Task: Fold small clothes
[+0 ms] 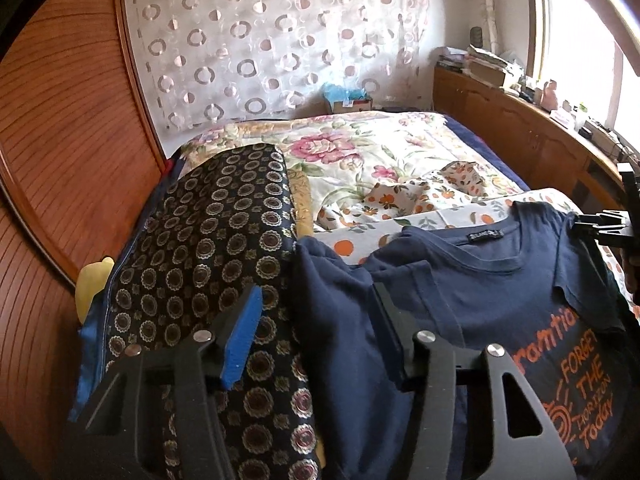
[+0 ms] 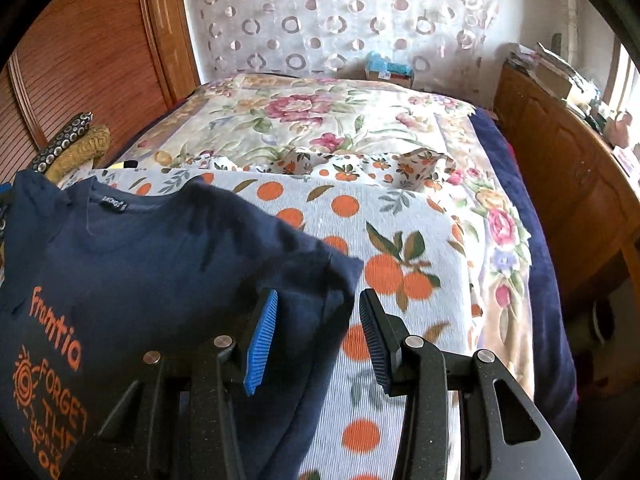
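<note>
A navy T-shirt (image 1: 492, 280) with orange print lies face up on an orange-patterned sheet (image 1: 440, 216) on the bed. It also shows in the right wrist view (image 2: 152, 252). My left gripper (image 1: 316, 332) is open over the shirt's left sleeve, its jaws wide apart, nothing between them. My right gripper (image 2: 316, 340) is open over the shirt's right sleeve edge, the sleeve cloth lying under the gap. The right gripper shows at the far right of the left wrist view (image 1: 608, 228).
A dark pillow with round patterns (image 1: 208, 264) lies left of the shirt. A floral bedspread (image 2: 320, 120) covers the bed behind. A wooden wardrobe (image 1: 60, 140) stands at left, a wooden cabinet (image 2: 560, 168) with clutter at right, a curtain (image 1: 272, 40) behind.
</note>
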